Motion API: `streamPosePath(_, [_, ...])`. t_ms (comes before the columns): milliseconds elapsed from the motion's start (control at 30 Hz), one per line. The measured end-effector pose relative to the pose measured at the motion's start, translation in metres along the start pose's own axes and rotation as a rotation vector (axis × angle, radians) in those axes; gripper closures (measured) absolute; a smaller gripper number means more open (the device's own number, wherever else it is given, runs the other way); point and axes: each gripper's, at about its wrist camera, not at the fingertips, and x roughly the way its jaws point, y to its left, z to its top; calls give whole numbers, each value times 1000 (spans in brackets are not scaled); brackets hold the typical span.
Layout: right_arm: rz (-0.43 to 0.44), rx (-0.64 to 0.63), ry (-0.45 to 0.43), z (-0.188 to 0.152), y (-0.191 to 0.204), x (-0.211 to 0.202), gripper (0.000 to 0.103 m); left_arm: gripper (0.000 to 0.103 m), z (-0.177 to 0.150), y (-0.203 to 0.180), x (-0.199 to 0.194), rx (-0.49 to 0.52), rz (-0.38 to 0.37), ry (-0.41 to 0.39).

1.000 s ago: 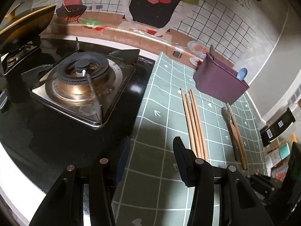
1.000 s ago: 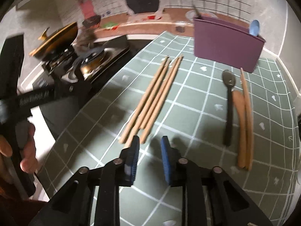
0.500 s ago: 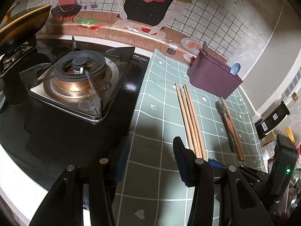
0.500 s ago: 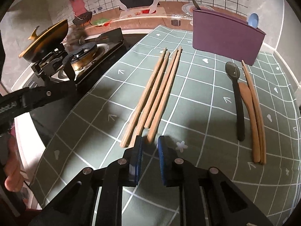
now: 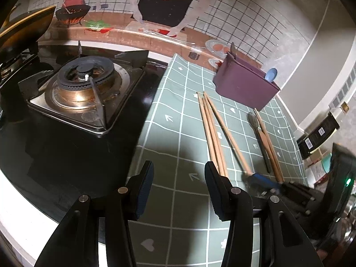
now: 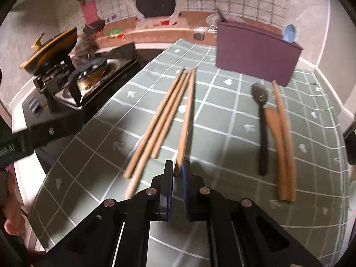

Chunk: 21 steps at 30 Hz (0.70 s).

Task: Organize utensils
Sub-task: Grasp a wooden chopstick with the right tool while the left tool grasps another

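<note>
Right now my right gripper (image 6: 177,169) is closing its jaws on the near end of one wooden chopstick (image 6: 186,120), pads pinching it, while my left gripper (image 5: 179,191) hovers spread and empty just left of the other three chopsticks (image 5: 210,129). The pinched stick runs lengthwise away from me, its far tip toward the purple utensil holder (image 6: 255,51) and splayed off the three beside it. Everything lies on a green grid-patterned mat (image 6: 222,115) beside a black gas stove (image 5: 84,93), with a tiled wall behind.
</note>
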Motion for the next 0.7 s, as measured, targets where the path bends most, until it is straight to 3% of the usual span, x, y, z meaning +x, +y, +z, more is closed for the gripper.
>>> streamPosePath(200, [-10, 54, -40, 4, -33, -20, 96, 57, -9, -14, 4, 25, -31, 31])
streamPosePath(267, [-11, 69, -54, 5, -42, -26, 96, 71, -15, -21, 6, 57, -33, 47])
streamPosePath(333, [-9, 82, -66, 5, -48, -31, 96, 76, -22, -30, 8, 96, -24, 58])
streamPosePath(700, [17, 96, -88, 1, -60, -44, 96, 77, -37, -54, 28, 153, 8, 102])
